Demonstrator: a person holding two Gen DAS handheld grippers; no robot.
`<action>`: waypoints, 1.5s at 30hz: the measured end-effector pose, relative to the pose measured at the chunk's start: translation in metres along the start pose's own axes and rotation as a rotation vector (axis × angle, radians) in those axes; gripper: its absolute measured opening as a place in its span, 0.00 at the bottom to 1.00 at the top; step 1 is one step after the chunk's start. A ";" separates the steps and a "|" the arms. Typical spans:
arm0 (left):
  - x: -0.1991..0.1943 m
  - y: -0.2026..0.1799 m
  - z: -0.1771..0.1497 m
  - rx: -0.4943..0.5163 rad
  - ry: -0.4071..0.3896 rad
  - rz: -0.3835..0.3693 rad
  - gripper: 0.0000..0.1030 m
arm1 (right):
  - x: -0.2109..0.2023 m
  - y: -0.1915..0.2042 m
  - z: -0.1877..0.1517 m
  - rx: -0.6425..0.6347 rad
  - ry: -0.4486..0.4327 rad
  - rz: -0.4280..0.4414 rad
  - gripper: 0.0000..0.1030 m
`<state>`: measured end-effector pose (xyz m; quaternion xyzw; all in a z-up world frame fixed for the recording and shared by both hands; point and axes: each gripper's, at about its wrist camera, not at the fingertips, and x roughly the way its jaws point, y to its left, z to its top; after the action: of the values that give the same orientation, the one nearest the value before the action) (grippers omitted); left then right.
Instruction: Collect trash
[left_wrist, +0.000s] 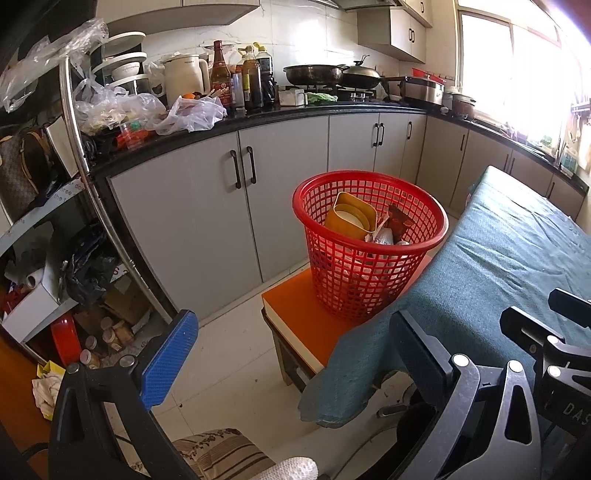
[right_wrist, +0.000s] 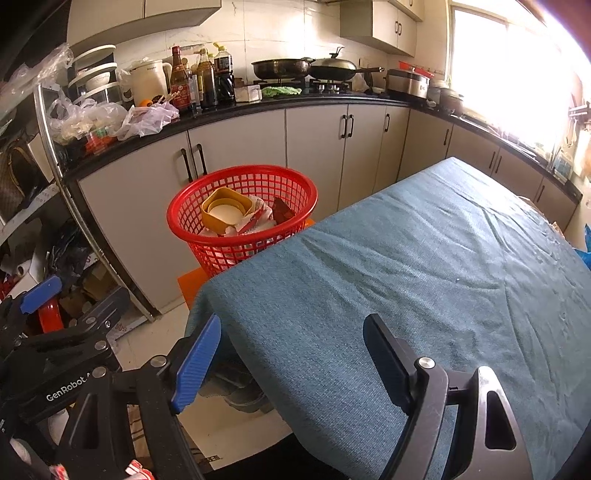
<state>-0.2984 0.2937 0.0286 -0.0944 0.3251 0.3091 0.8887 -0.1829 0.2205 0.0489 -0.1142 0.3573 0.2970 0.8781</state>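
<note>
The task is judged nearly done: no trash is seen on the cloth-covered table, and the red basket, set on an orange stool at the table's near corner, already holds a yellow tub and crumpled wrappers. The left gripper and right gripper are both held with jaws apart and empty, well short of the basket.

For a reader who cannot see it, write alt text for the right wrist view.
A red mesh basket holding a yellow container and wrappers stands beyond the corner of a table with a teal cloth. The right gripper hangs open and empty over the near edge. Behind runs a cluttered kitchen counter.
</note>
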 end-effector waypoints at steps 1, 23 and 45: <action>-0.001 0.001 0.000 0.000 -0.003 0.001 1.00 | -0.002 0.000 0.000 0.002 -0.010 0.001 0.81; -0.040 0.012 -0.004 -0.011 -0.102 0.010 1.00 | -0.039 0.019 -0.002 -0.053 -0.077 -0.089 0.82; -0.046 0.021 -0.008 -0.056 -0.085 -0.056 1.00 | -0.051 0.022 -0.006 -0.073 -0.106 -0.138 0.84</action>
<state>-0.3426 0.2852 0.0526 -0.1150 0.2755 0.2969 0.9071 -0.2283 0.2136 0.0800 -0.1547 0.2907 0.2543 0.9093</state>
